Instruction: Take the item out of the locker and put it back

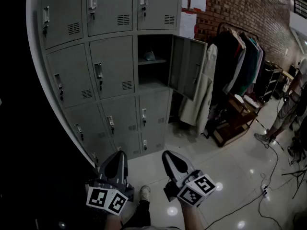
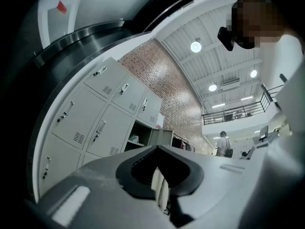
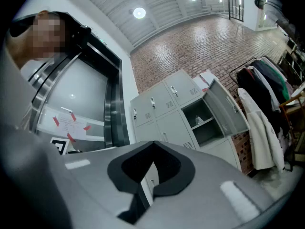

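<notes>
A bank of grey lockers stands ahead of me. One locker in the right column has its door swung out to the right. A small pale item lies on the shelf inside it; the item shows in the left gripper view, and the item in the right gripper view. My left gripper and right gripper are low and near me, well short of the lockers, both shut and empty. Both gripper views show the same: left gripper, right gripper.
A white coat hangs just right of the open door. Behind it a clothes rack holds dark garments over a low wooden stand. Cables trail on the glossy floor. A person stands at the far right.
</notes>
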